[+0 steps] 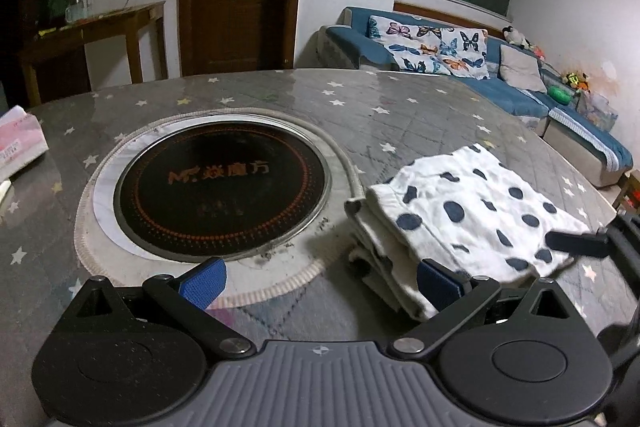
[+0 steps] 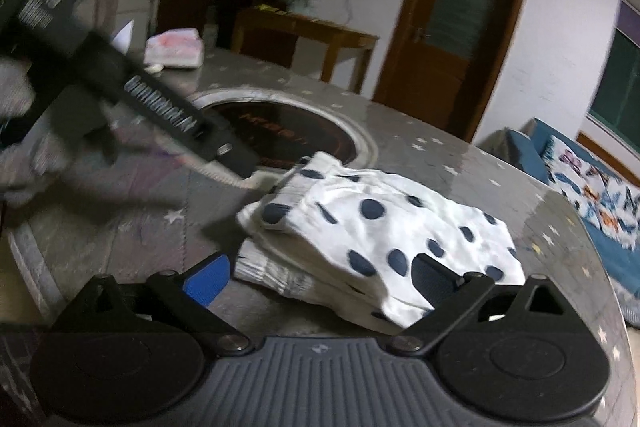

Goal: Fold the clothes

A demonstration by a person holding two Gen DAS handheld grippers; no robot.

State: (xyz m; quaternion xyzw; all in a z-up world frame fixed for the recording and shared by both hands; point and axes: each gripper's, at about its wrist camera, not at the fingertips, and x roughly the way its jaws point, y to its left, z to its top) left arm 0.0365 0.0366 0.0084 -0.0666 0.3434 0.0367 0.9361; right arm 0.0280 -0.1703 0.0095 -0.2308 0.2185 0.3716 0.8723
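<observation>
White cloth with dark blue dots, the folded garment [image 1: 472, 215] lies in a layered stack at the right of the left wrist view, on the grey star-patterned worktop [image 1: 360, 107], just beside the round black cooktop [image 1: 220, 187] set into it. The left gripper [image 1: 320, 283] is spread wide and holds nothing; its right pad sits at the garment's near edge, perhaps touching. In the right wrist view the right gripper [image 2: 320, 279] is likewise spread and empty, low in the frame before the stack. A pink tissue pack [image 2: 174, 47] rests upper left.
</observation>
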